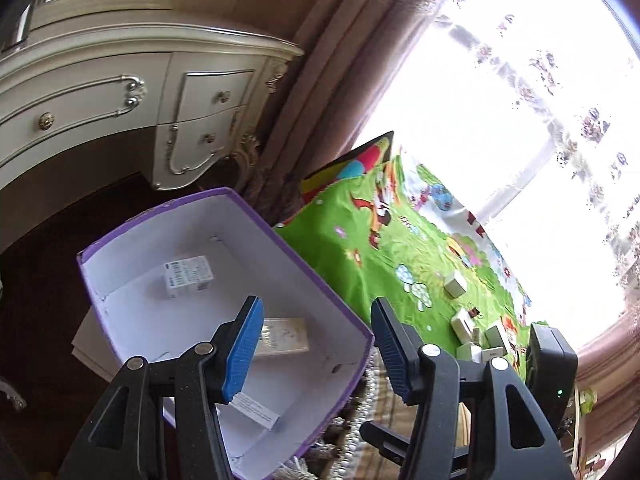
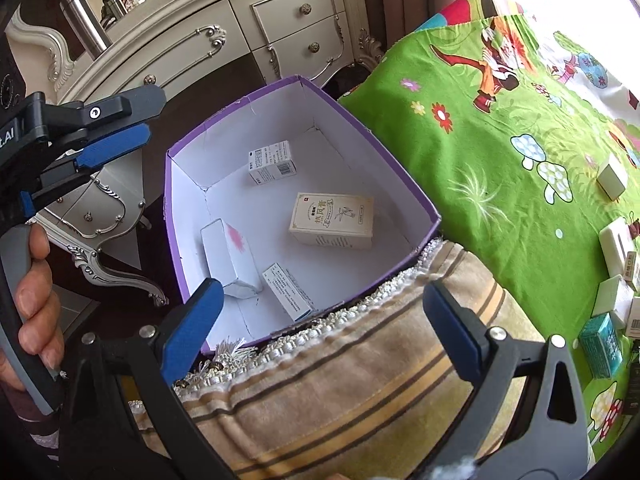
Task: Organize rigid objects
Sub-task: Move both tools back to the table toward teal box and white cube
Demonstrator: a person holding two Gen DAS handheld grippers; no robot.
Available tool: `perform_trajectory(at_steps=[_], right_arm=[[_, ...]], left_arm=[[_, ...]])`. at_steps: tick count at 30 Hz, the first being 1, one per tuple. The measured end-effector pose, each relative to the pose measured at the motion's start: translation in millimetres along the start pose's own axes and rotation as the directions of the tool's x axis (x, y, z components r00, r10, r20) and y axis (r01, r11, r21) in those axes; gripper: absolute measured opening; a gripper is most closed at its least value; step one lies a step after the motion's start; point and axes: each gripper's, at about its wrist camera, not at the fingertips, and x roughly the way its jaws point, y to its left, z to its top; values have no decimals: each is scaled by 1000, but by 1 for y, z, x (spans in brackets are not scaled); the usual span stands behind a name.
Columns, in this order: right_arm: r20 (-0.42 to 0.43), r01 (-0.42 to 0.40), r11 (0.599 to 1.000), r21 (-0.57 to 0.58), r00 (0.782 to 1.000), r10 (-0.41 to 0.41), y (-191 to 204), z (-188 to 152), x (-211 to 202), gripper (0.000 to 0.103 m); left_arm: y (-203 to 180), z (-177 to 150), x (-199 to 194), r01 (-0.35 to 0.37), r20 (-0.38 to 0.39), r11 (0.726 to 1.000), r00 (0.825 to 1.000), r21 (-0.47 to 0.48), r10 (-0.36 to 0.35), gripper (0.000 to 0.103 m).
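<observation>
The left gripper (image 1: 318, 344) hangs above the near corner of a purple box (image 1: 256, 216), its blue-padded jaws parted about halfway with nothing between them. Seen from the right wrist view, it juts in from the left edge, and a person's hand (image 2: 32, 300) is wrapped round its grey handle. The right gripper (image 2: 320, 320) has its jaws spread wide and holds nothing; it hovers over a striped tan cushion (image 2: 340, 392) with a tasselled fringe, just this side of the box. The box is open-topped, white inside, and stands on the floor between an ornate cream dresser (image 2: 224, 40) and a bed covered by a bright green cartoon-print sheet (image 2: 480, 160). Four small cartons lie on the box floor, apart from one another: a white carton with a barcode (image 2: 272, 162) near the far corner, a cream carton with printed characters (image 2: 332, 220) toward the bed side, a white carton with a pink smear (image 2: 230, 258) by the left wall, and a white and blue carton (image 2: 290, 292) against the near wall. More small boxes (image 2: 616, 264) sit loosely grouped on the green sheet, among them a teal carton (image 2: 600, 344) nearest the cushion. Behind the bed, curtains frame a bright window (image 1: 500, 100).
</observation>
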Motion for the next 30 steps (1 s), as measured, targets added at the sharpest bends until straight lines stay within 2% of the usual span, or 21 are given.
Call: perform_trajectory(at_steps=[5,11,20,23,27,30], right_arm=[[35,54,992,117,998,-59,-43,-19,-27,101],[60,199,941,273,973,-223,-114,-51,-65,101],[9,338,804,490,920,-392,-219,-105,-115,101],[-21,396,750,529,890,-455,-244,-123,-131,101],[-52,433,693,577,866,-497,-272,-144,-147,101],[-70,432,648,628,860,-505,-295,-161,-156,101]], left_arm=[[-62,-16,14,113,-71,989,992,94,-107,64],[-112,-38,55,206,-220,973,959,104,-179,64],[-182,-68,103,247,-354,954,919,171,-174,67],[-203,-77,118,255,-390,945,907,203,-161,69],[-229,-91,137,260,-438,930,890,261,-126,76],[-247,-105,150,254,-469,914,880,318,-81,83]])
